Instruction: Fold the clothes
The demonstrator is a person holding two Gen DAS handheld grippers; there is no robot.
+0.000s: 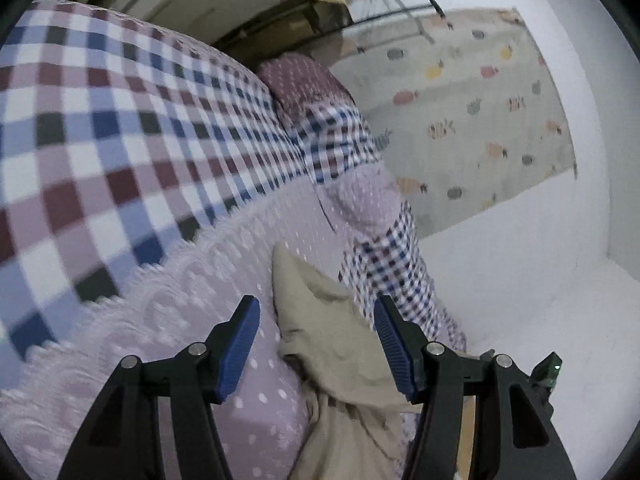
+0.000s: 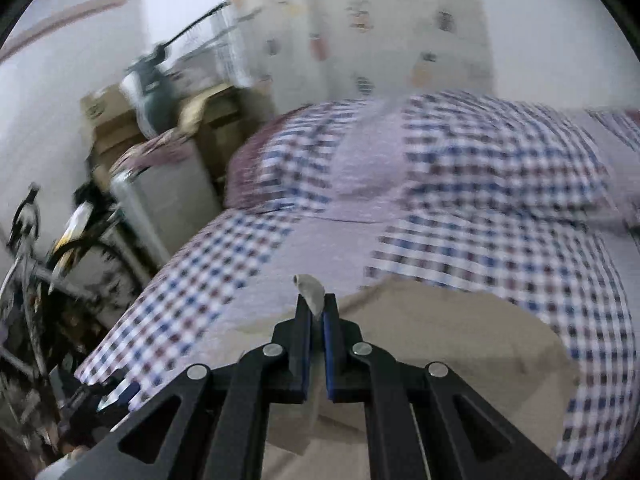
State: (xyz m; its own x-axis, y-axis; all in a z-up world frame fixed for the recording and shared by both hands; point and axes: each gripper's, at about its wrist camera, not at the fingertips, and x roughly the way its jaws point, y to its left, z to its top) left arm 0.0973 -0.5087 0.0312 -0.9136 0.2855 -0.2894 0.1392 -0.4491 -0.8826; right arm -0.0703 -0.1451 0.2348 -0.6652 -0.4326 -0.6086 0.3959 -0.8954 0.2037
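Note:
A beige garment (image 1: 332,352) lies crumpled on the lilac dotted bedspread (image 1: 192,312). My left gripper (image 1: 316,300) is open just above it. Its blue pads (image 1: 240,344) stand either side of the cloth without pressing on it. In the right wrist view the same beige garment (image 2: 440,344) spreads over the checked bed cover (image 2: 208,280). My right gripper (image 2: 318,300) is shut on a pinched fold of it, and a small tip of cloth (image 2: 309,289) pokes out past the fingertips. The view is blurred by motion.
Checked pillows (image 2: 480,168) are piled at the head of the bed. A patterned curtain (image 1: 472,120) hangs on the white wall (image 1: 580,240). Left of the bed stand a bicycle (image 2: 36,248), cardboard boxes (image 2: 108,120) and a grey case (image 2: 168,200).

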